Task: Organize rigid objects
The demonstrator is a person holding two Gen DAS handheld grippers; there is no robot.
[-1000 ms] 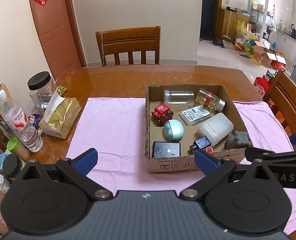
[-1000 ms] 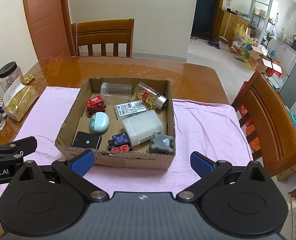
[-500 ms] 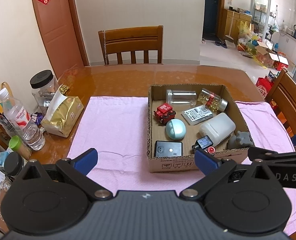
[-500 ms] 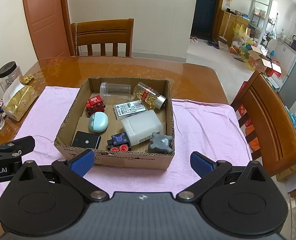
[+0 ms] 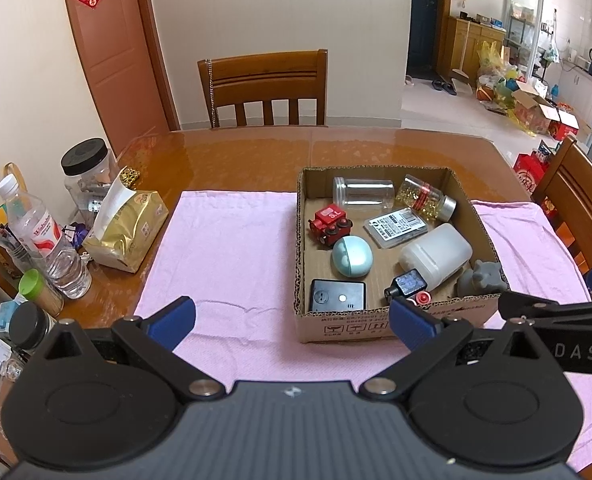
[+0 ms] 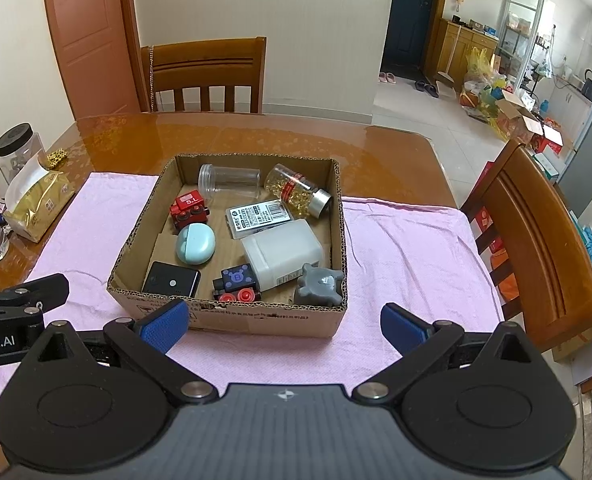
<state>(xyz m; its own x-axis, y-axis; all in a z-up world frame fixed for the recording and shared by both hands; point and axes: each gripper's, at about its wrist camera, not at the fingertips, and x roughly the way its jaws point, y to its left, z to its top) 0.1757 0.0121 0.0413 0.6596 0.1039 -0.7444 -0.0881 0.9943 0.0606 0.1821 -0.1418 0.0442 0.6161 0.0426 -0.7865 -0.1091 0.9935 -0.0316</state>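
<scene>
A shallow cardboard box (image 5: 380,322) (image 6: 231,318) sits on a pink cloth (image 5: 231,248) (image 6: 400,248). Inside lie a clear jar (image 5: 363,192), a gold-filled bottle (image 5: 424,198), a red toy train (image 5: 330,222), a flat labelled case (image 5: 399,226), a mint oval case (image 5: 352,260), a white jug (image 5: 436,254), a black box (image 5: 338,300), a dark blue toy (image 6: 237,280) and a grey figure (image 6: 320,284). My left gripper (image 5: 291,318) is open in front of the box's near wall. My right gripper (image 6: 281,326) is open too, empty, just before the box.
At the table's left edge stand a water bottle (image 5: 41,240), a black-lidded jar (image 5: 89,172), a gold tissue pack (image 5: 125,226) and small containers (image 5: 41,294). Wooden chairs stand at the far side (image 5: 263,88) and the right (image 6: 536,240).
Both views have shifted slightly; the box sits a touch farther from the left gripper. Both grippers stay open and nothing in the box has moved.
</scene>
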